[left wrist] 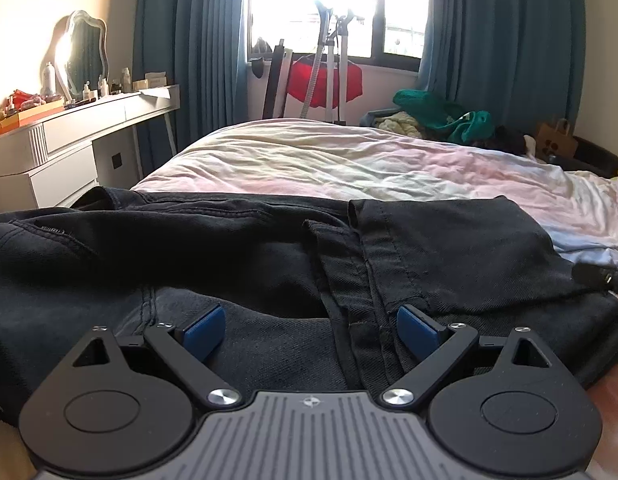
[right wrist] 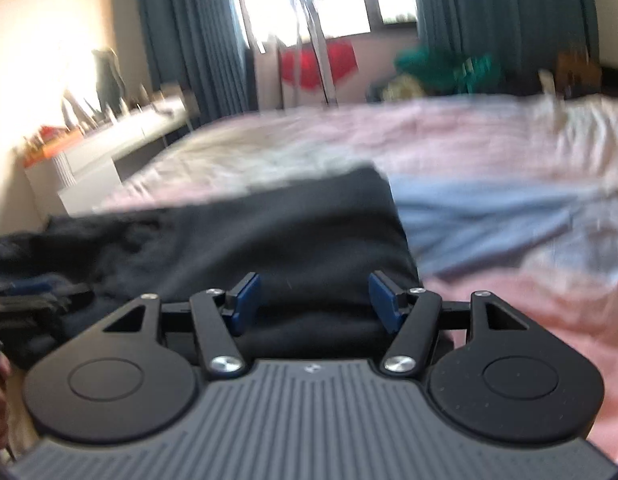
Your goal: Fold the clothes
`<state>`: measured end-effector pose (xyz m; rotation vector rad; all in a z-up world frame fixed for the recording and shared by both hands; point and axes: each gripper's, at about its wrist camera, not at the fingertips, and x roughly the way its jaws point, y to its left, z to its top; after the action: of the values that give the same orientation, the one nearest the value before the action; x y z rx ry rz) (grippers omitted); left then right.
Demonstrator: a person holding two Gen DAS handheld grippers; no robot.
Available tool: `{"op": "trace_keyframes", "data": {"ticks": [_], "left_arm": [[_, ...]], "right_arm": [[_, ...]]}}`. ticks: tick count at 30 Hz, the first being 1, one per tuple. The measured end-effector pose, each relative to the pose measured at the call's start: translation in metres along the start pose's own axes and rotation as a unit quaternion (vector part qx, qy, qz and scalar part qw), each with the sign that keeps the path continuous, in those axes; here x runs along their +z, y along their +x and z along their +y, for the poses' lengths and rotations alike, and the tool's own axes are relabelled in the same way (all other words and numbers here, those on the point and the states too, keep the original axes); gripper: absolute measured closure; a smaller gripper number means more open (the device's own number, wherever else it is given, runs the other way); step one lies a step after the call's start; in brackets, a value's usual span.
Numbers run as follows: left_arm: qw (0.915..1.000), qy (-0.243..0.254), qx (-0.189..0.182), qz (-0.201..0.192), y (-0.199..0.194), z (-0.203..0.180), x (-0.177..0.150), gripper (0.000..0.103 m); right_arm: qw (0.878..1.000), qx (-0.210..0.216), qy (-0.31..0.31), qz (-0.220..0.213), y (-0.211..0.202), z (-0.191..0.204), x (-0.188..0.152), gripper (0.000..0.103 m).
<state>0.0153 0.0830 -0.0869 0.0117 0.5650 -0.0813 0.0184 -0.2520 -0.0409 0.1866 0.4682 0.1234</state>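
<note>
A white dressing table (left wrist: 89, 128) stands off the left side of the bed (left wrist: 309, 160), with a mirror (left wrist: 83, 52) and small bottles on its top. Behind the bed's far edge hang teal curtains (left wrist: 189, 40) around a bright window (left wrist: 329, 4), and a red garment (left wrist: 325, 80) hangs on a stand below the sill. A heap of green and pale clothes (left wrist: 441, 116) sits at the bed's far right corner.

The black jeans (left wrist: 229, 248) lie across the near edge of the bed on a pink and pale sheet (left wrist: 389, 160), stretching from the left side toward the middle, their seams and hem plainly visible. The left gripper (left wrist: 311, 330) sits low over the jeans at the near edge, jaws spread wide, the blue pads (left wrist: 205, 328) apart with dark fabric showing between them and nothing pinched.

The right wrist view is blurred. There the right gripper (right wrist: 313, 302) is also over the jeans (right wrist: 269, 232), near their right end, jaws released and wide. Just right of the jeans the sheet (right wrist: 509, 152) shows pink and pale blue.
</note>
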Motion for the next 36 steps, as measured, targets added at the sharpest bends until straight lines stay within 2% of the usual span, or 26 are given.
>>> {"op": "trace_keyframes", "data": {"ticks": [1, 4, 10, 15, 17, 19, 23, 24, 28, 33, 35, 36], "left_arm": [[1.0, -0.002, 0.0, 0.0, -0.001, 0.001, 0.0, 0.009], [1.0, -0.007, -0.001, 0.001, -0.005, 0.003, 0.001, 0.009], [0.998, -0.059, 0.001, 0.022, -0.034, 0.027, 0.013, 0.009], [0.991, -0.125, 0.007, 0.047, -0.064, 0.058, 0.026, 0.004], [0.9787, -0.194, 0.021, 0.063, -0.072, 0.086, 0.023, 0.002], [0.961, -0.263, 0.034, 0.079, -0.081, 0.114, 0.021, 0.001], [0.9128, -0.39, 0.058, 0.106, -0.096, 0.17, 0.015, 0.001], [0.9036, -0.411, 0.057, 0.105, -0.094, 0.181, 0.012, 0.001], [0.8814, -0.462, 0.048, 0.087, -0.076, 0.208, 0.003, 0.002], [0.8464, -0.528, 0.036, 0.064, -0.044, 0.236, -0.012, 0.007], [0.8344, -0.546, 0.06, 0.046, -0.037, 0.246, -0.016, 0.011], [0.8325, -0.549, 0.067, 0.037, -0.034, 0.25, -0.016, 0.011]], "right_arm": [[1.0, 0.004, 0.004, 0.001, 0.001, -0.001, 0.0, 0.041], [0.999, 0.007, 0.02, 0.047, 0.017, -0.008, -0.006, 0.041], [0.998, 0.014, 0.04, 0.054, 0.021, -0.014, -0.006, 0.041], [0.998, 0.013, 0.033, 0.054, 0.022, -0.013, -0.007, 0.041], [0.998, 0.01, 0.028, 0.055, 0.021, -0.01, -0.007, 0.041], [0.998, 0.009, 0.023, 0.056, 0.021, -0.009, -0.007, 0.041], [0.998, 0.005, 0.024, 0.059, 0.022, -0.008, -0.006, 0.042], [0.998, 0.004, 0.026, 0.06, 0.021, -0.008, -0.005, 0.042], [0.998, 0.003, 0.024, 0.062, 0.017, -0.006, -0.007, 0.042], [0.997, -0.001, 0.035, 0.063, 0.017, -0.006, -0.005, 0.041], [0.997, -0.002, 0.04, 0.06, 0.017, -0.004, -0.002, 0.04], [0.998, -0.002, 0.041, 0.056, 0.016, -0.003, 0.0, 0.04]]}}
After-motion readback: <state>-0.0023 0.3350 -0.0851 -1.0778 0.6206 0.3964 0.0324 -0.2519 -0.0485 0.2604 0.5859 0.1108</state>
